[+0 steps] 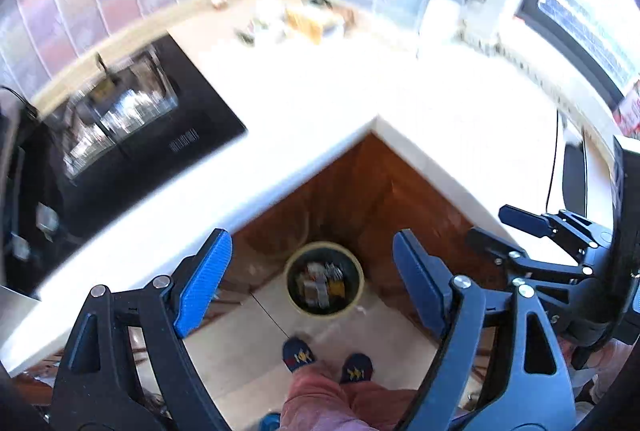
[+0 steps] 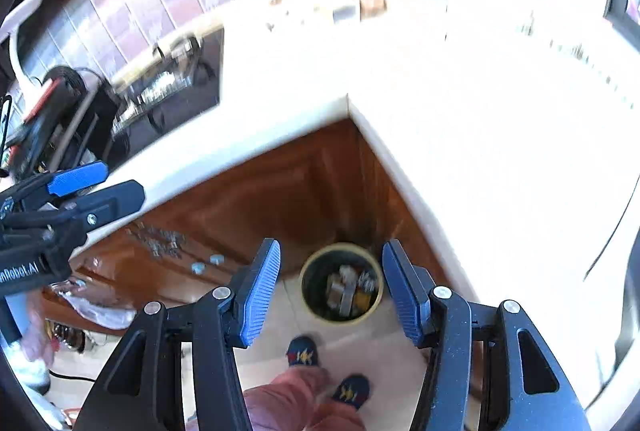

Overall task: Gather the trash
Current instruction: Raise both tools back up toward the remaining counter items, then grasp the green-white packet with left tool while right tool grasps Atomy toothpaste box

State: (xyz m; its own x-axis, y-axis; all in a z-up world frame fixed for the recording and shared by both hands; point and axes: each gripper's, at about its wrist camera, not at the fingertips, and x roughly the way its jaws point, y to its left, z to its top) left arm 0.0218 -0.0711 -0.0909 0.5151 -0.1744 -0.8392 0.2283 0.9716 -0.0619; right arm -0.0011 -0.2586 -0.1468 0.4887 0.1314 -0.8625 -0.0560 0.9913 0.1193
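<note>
Below, the bright white L-shaped countertop (image 1: 360, 99) wrapped round brown wooden cabinets (image 2: 280, 187), where a round yellow-rimmed bin (image 2: 341, 283) holding trash stood on the floor, under the left gripper (image 1: 312, 283) and right gripper (image 2: 331, 291), both spread empty.

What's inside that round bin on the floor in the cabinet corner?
The bin holds a loose heap of trash: crumpled grey and tan wrappers or cartons and something yellow. The blur hides what each piece is, and the heap covers whatever lies beneath.
</note>
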